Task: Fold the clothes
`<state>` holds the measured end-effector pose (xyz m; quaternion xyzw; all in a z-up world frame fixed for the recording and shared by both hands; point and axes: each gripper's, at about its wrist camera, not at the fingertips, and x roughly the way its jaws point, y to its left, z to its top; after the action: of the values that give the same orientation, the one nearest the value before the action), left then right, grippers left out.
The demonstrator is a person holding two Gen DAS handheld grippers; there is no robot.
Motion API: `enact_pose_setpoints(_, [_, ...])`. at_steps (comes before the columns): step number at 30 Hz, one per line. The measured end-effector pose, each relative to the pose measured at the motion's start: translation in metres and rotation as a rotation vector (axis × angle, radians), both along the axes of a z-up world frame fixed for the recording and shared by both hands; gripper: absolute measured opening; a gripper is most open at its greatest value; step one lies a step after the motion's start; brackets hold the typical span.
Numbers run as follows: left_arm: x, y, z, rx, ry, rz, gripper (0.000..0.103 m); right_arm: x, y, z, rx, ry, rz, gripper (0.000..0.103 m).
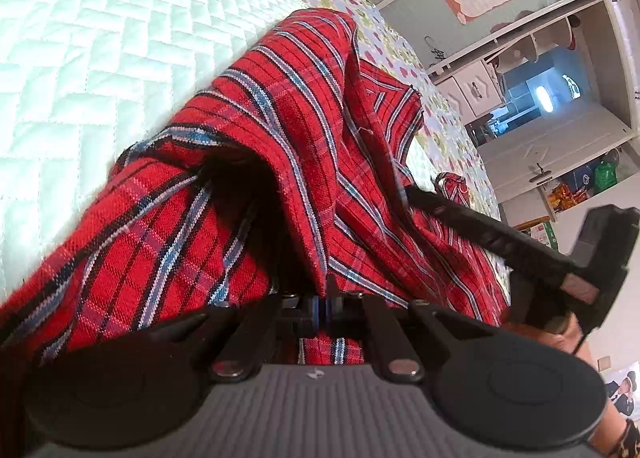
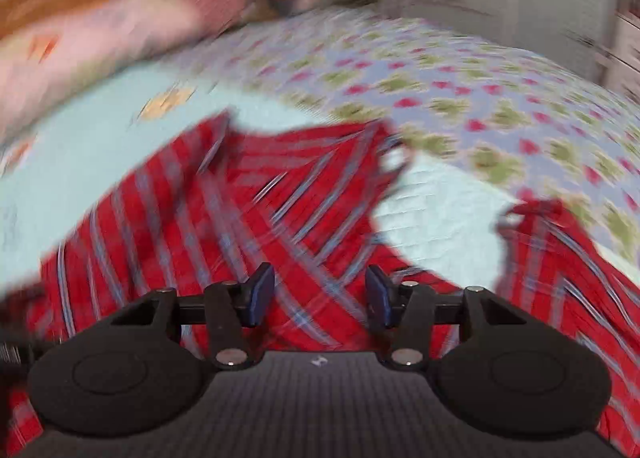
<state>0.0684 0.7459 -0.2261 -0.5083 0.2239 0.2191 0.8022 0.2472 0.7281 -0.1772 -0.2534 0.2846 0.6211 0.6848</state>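
L gripper (image 1: 322,304): pads pinched tight on red plaid shirt (image 1: 280,130), cloth draped up ahead of it over quilted bed (image 1: 100,38). R gripper (image 2: 320,298): jaws apart, nothing clamped, shirt just beneath/ahead; view blurred.

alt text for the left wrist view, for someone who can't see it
The left gripper is shut on a fold of a red plaid garment, lifting it into a tent over a pale quilted bed cover. The right gripper reaches in from the right edge.
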Motion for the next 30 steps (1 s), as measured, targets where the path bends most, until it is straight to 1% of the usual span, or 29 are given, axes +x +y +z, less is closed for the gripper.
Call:
enact_pose_setpoints(3, [-0.002, 0.000, -0.001, -0.003, -0.007, -0.002, 0.006, -0.008, 0.010, -0.010, -0.046, -0.040, 0.089, 0.051])
enact_pose_setpoints(7, [-0.003, 0.001, -0.002, -0.005, -0.013, -0.007, 0.006, 0.001, 0.016, -0.007, -0.066, -0.006, 0.110, 0.051])
enact_pose_setpoints(11, [-0.004, 0.000, -0.002, -0.002, -0.014, -0.008, 0.006, 0.000, 0.020, -0.005, -0.069, -0.050, 0.145, 0.052])
enact_pose_setpoints(14, [-0.005, 0.000, -0.002, -0.002, -0.015, -0.009, 0.006, 0.010, 0.034, -0.005, -0.112, 0.023, 0.172, 0.053])
enact_pose_setpoints(15, [-0.005, -0.001, -0.002, -0.002, -0.016, -0.009, 0.006, 0.013, 0.037, -0.005, -0.125, 0.040, 0.179, 0.047])
enact_pose_setpoints(16, [-0.005, -0.001, -0.002, -0.002, -0.016, -0.010, 0.006, 0.011, 0.036, -0.002, -0.133, 0.034, 0.179, 0.041])
enact_pose_setpoints(18, [-0.006, 0.000, -0.002, 0.000, -0.014, -0.011, 0.006, 0.004, 0.033, 0.001, -0.145, -0.005, 0.182, 0.025])
enact_pose_setpoints(20, [-0.005, 0.000, -0.001, 0.002, -0.011, -0.013, 0.006, -0.006, 0.028, 0.006, -0.144, -0.068, 0.187, 0.013])
enact_pose_setpoints(22, [-0.005, 0.001, -0.001, 0.004, -0.009, -0.016, 0.006, -0.017, 0.024, 0.011, -0.131, -0.149, 0.195, 0.010])
enact_pose_setpoints(25, [-0.004, 0.001, 0.000, 0.017, -0.003, -0.023, 0.006, -0.034, 0.026, 0.010, -0.141, -0.385, 0.223, 0.002])
enact_pose_setpoints(26, [-0.004, 0.000, 0.001, 0.023, 0.001, -0.025, 0.006, -0.037, 0.028, 0.008, -0.148, -0.454, 0.221, 0.001])
enact_pose_setpoints(27, [-0.004, -0.001, 0.002, 0.028, 0.004, -0.026, 0.006, -0.033, 0.034, 0.000, -0.163, -0.501, 0.195, 0.000])
enact_pose_setpoints(28, [-0.003, -0.001, 0.002, 0.033, 0.007, -0.026, 0.006, -0.026, 0.039, -0.006, -0.171, -0.514, 0.163, 0.000])
enact_pose_setpoints(30, [-0.003, -0.002, 0.003, 0.040, 0.011, -0.026, 0.006, -0.004, 0.043, -0.010, -0.149, -0.380, 0.076, 0.000])
